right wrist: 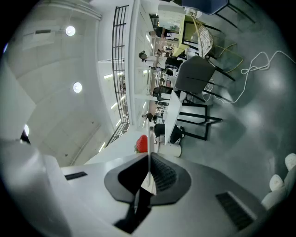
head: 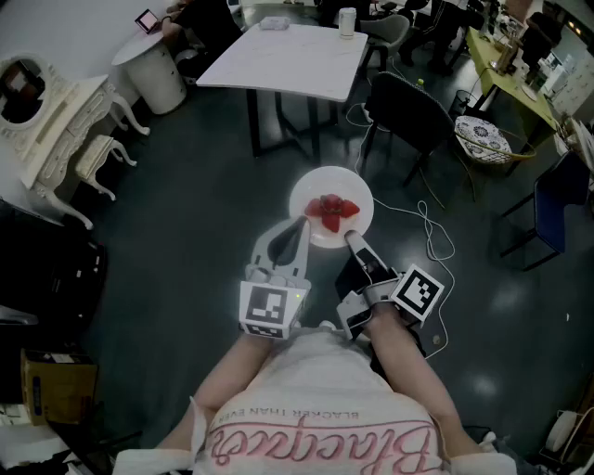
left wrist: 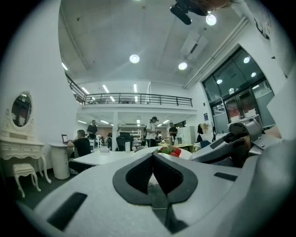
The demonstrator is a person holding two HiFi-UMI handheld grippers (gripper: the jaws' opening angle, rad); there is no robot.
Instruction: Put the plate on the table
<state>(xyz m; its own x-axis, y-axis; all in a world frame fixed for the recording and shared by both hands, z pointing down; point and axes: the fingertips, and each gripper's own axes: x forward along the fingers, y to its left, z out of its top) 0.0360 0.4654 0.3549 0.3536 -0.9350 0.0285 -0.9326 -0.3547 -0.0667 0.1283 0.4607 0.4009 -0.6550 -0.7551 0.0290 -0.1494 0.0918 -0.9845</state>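
Observation:
A white plate (head: 316,186) carrying strawberries (head: 331,211) is held in the air over the dark floor, with both grippers at its near rim. My left gripper (head: 303,229) is shut on the rim at the left, and my right gripper (head: 352,240) is shut on it at the right. In the left gripper view the jaws (left wrist: 153,155) meet on the plate edge, with the strawberries (left wrist: 170,151) just beyond. In the right gripper view the jaws (right wrist: 149,158) pinch the thin plate edge (right wrist: 149,171), a strawberry (right wrist: 142,144) past them. The white table (head: 278,60) stands ahead.
A cup (head: 347,22) stands on the table's far side. A black chair (head: 408,113) is to its right, and a white cable (head: 432,228) trails on the floor. A white vanity (head: 54,130) and stool (head: 97,160) stand at the left. People (left wrist: 151,131) are in the background.

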